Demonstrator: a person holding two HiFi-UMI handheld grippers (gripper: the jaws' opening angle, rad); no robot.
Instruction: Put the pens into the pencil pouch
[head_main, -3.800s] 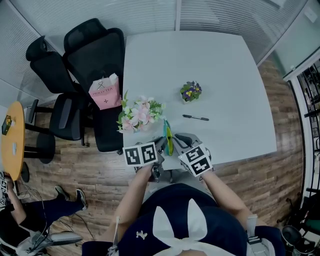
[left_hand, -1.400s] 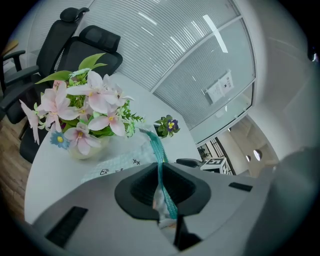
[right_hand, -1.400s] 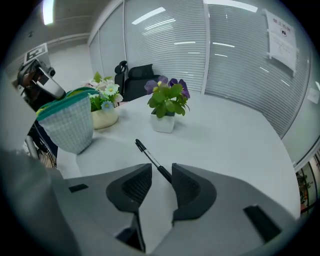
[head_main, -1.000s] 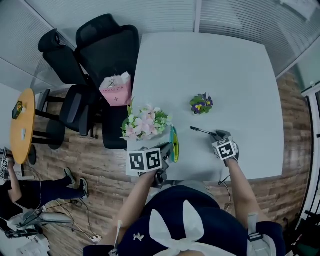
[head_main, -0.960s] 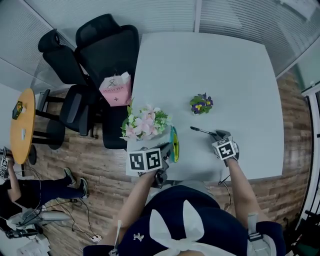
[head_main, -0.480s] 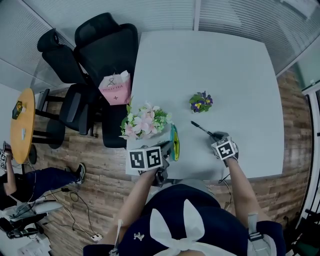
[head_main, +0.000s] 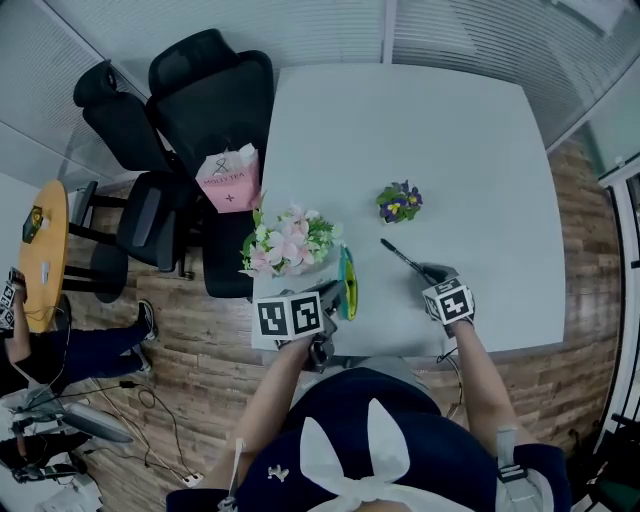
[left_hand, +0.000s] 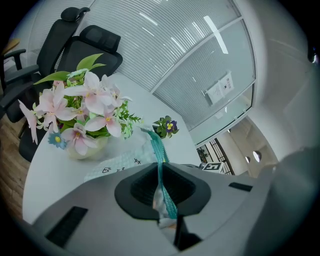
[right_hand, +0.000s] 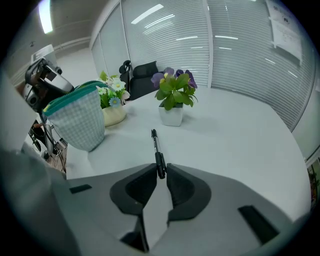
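Pinching pen (right_hand: 156, 147) by near end, right gripper (right_hand: 161, 170): jaws just been closing, now clamped on barrel; rest of pen sticks out toward 11 o'clock in head view. Left gripper (left_hand: 162, 200) clenched on pencil pouch (left_hand: 158, 150) rim; pouch upright at 7 o'clock corner of table (head_main: 450, 150).

Risks: end-grip, so pen may pivot or slip in carry; pouch mouth looks narrow, tip could snag zipper.

Room: bare tabletop btwn pen & pouch. Flower vase (head_main: 287, 240) at pouch's 10 o'clock, small plant (head_main: 399, 202) at pen's 12; table edge close by pouch.

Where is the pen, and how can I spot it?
Find the big grey table. Near the little pot of purple flowers, the right gripper has just been closing its jaws on the pen. It is the only thin black stick there.
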